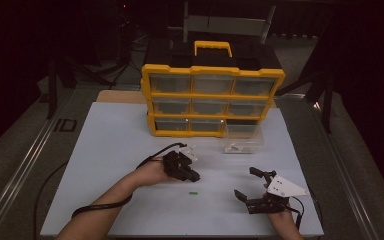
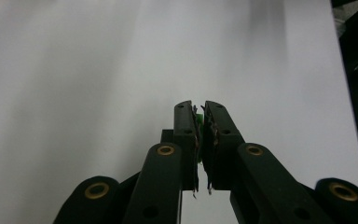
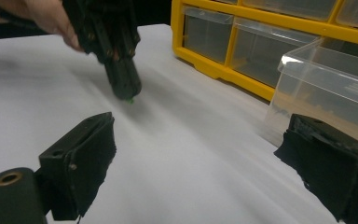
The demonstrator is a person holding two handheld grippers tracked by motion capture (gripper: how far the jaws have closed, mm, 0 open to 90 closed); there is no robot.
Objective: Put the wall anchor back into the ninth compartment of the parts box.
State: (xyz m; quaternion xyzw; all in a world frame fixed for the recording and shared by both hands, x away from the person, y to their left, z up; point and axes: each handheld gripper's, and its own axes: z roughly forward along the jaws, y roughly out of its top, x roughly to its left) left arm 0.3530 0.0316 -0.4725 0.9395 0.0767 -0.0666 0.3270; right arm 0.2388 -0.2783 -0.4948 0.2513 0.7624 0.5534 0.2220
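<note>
While the left tool (image 2: 199, 122) is clamped on the small green part (image 2: 198, 119), lift it straight; the right tool (image 3: 200, 158), lower right, stands apart.

The white table (image 1: 105, 165) lies bare along its left edge and across its near edge, so a hand passes freely there. At the far edge the yellow drawer cabinet (image 1: 212, 100) blocks the middle. A clear drawer (image 1: 242, 140) stands just before the cabinet's right end, narrowing the way toward the far right corner. A small green piece (image 1: 193, 193) lies mid-table.
</note>
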